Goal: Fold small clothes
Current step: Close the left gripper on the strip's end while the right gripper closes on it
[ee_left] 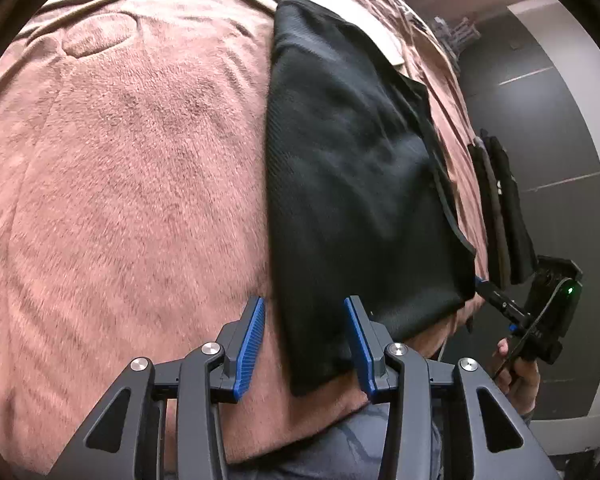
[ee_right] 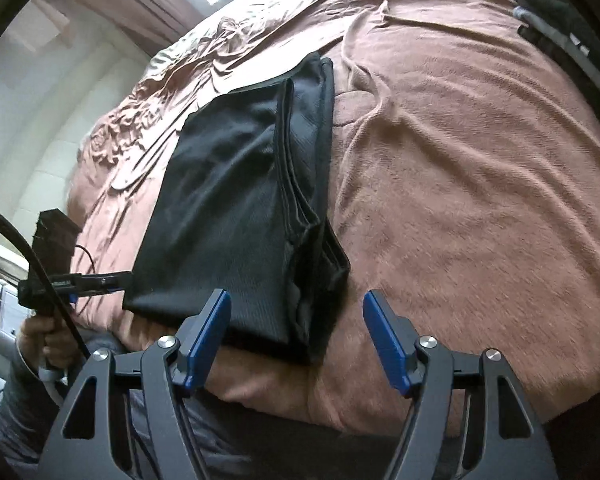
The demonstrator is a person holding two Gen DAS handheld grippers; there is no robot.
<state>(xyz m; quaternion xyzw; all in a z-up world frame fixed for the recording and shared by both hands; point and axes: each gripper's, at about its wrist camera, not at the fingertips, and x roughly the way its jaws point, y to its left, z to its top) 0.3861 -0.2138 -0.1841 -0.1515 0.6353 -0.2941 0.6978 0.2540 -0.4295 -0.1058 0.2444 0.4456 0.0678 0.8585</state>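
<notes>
Both claws gape wide, empty: left gripper (ee_left: 305, 344) at the near-left corner, right gripper (ee_right: 296, 340) at the near-right corner of a folded black garment (ee_right: 236, 208) lying on a pink blanket (ee_right: 480, 184). Soft, light, limp knit; best pinched at near corners.

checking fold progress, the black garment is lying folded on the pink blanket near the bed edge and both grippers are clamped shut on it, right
Not quite. The black garment does lie folded on the pink blanket near the bed edge, but neither gripper is clamped on it. The left wrist view shows the left gripper with its fingers spread apart, and the right wrist view shows the right gripper open too.
</notes>
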